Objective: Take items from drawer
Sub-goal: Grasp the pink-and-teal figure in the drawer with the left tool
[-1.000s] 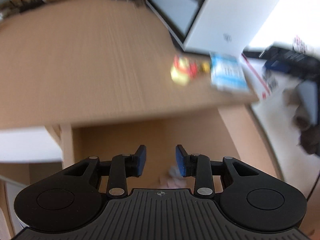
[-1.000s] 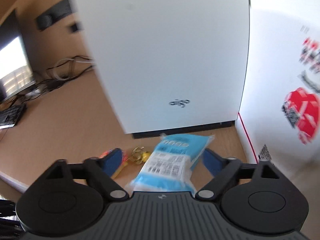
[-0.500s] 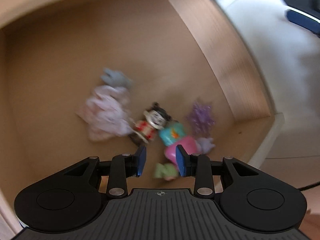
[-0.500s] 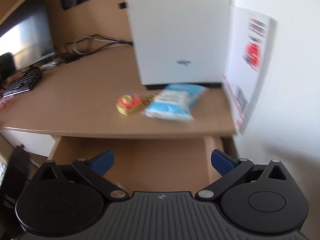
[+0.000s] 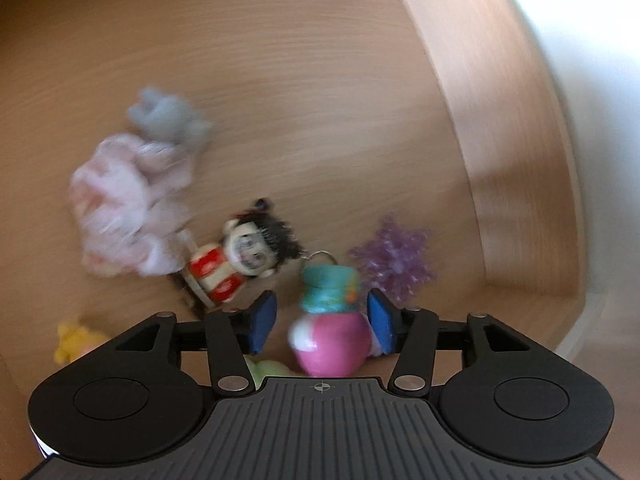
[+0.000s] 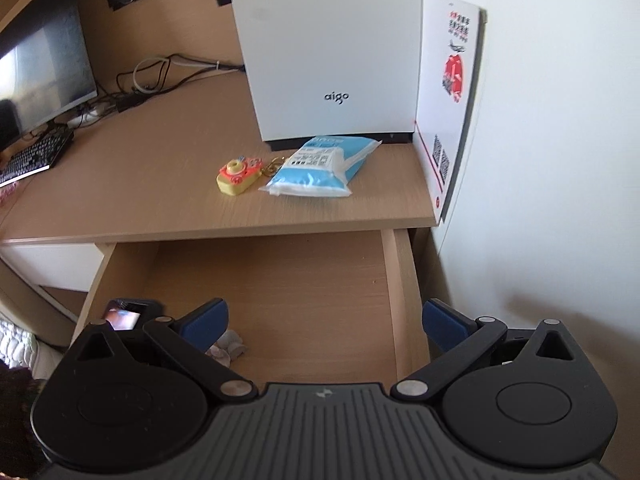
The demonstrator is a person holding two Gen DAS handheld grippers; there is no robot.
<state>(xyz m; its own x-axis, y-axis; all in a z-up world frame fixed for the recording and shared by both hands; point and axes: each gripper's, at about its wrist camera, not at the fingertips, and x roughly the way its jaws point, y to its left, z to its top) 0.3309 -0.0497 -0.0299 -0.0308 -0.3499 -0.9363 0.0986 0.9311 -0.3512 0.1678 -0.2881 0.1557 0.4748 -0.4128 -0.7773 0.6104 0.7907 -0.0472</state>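
Observation:
The open wooden drawer point(image 5: 500, 128) holds several small toys. A pink toy with a teal top point(image 5: 328, 344) lies between the fingers of my left gripper point(image 5: 322, 320). Its jaws are opening and the pads do not press on the toy. Just beyond are a black-haired doll keychain point(image 5: 240, 256) and a purple spiky piece point(image 5: 394, 258). My right gripper point(image 6: 324, 326) hangs open and empty above the drawer point(image 6: 400, 280). On the desk lie a blue packet point(image 6: 320, 168) and an orange and yellow camera toy point(image 6: 238, 174).
Also in the drawer are a pale pink crumpled bundle point(image 5: 128, 208), a grey lump point(image 5: 168, 120), a yellow bit point(image 5: 74, 344) and a green bit point(image 5: 268, 368). A white box point(image 6: 328, 48), a monitor point(image 6: 40, 60), a keyboard point(image 6: 32, 156) and cables stand on the desk.
My left gripper swung down from the desk edge into the drawer, and its jaws widened around the pink toy. My right gripper drew back from the blue packet.

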